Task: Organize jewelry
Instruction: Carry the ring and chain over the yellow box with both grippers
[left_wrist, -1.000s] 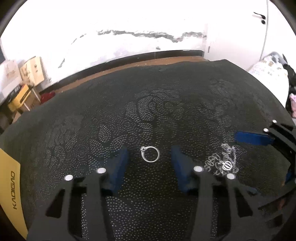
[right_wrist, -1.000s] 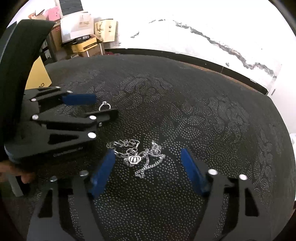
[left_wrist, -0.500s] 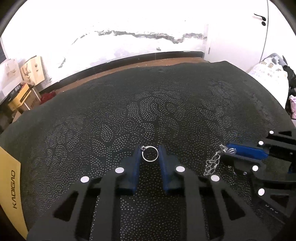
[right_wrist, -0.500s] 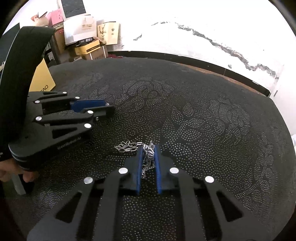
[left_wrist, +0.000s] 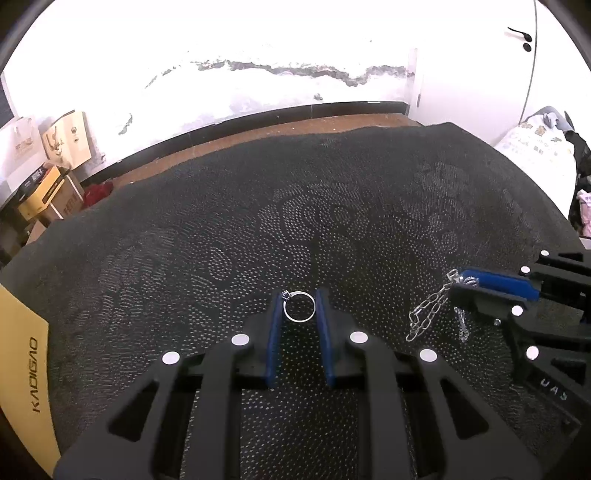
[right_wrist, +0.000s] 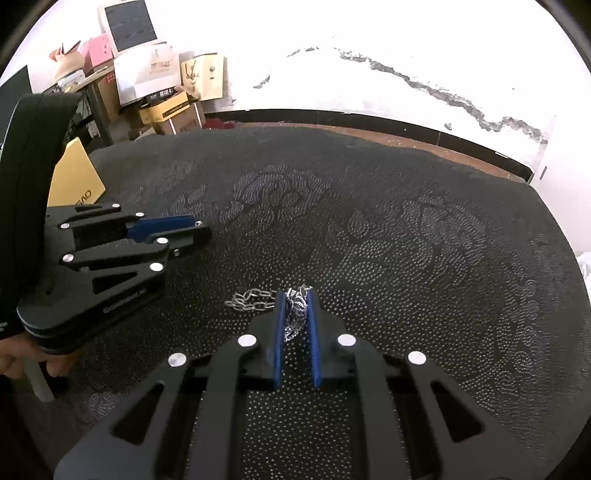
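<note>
Silver ring with small stone setting at upper left, pinched between blue pads, band facing camera. Silver chain bunched between other blue pads, loose loop of links trailing left onto dark dotted cloth.
</note>
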